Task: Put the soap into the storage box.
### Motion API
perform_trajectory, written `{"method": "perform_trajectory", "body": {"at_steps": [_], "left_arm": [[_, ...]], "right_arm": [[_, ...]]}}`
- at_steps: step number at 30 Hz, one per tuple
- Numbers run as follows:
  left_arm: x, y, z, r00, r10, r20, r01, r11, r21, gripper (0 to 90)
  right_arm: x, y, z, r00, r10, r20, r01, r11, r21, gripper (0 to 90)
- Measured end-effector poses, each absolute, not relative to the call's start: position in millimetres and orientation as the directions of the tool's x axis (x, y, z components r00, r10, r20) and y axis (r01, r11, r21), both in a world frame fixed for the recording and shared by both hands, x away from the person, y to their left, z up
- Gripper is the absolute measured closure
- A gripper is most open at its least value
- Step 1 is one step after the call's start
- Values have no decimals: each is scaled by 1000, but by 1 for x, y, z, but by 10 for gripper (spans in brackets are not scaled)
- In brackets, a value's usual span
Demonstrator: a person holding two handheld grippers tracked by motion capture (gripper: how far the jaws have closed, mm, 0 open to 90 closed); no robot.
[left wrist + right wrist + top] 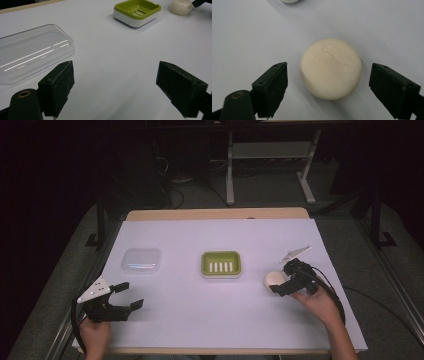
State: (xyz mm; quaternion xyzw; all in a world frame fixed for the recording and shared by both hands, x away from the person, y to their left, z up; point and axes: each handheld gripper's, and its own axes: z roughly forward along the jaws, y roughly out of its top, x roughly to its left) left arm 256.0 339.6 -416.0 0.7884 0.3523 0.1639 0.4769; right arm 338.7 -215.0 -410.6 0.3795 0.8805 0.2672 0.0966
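The right gripper (285,279) had its jaws apart w/ the round cream soap bar (331,68) on the table btwn them, prob. set for a grab, while the left gripper (129,296) idled, jaws apart & empty, near the clear plastic lid (31,53), the green-and-white soap dish (137,12) farther ahead.

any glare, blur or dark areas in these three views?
High view: table sheet evenly lit, room behind nearly black. Left gripper view: bright streak reflections on the clear lid; soap dish sharp enough, soft shadow beside it. Right gripper view: soap bar in focus with faint sheen on top, the jaws slightly soft.
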Motion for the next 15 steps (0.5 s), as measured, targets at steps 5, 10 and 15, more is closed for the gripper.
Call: {"method": "perform_trajectory", "body": {"at_steps": [5,10,15], "left_arm": [[256,340,-416,696,714,-81,400,-292,869,145],[256,340,-416,697,713,-80,402,-296,867,145],[256,339,-416,698,712,-77,399,-296,868,145]], "right_arm": [[342,-215,-417,-681,731,43,628,553,548,148],[343,-213,-424,-674,738,41,635,549,543,148],[344,-210,-427,-678,735,27,628,560,540,148]]}}
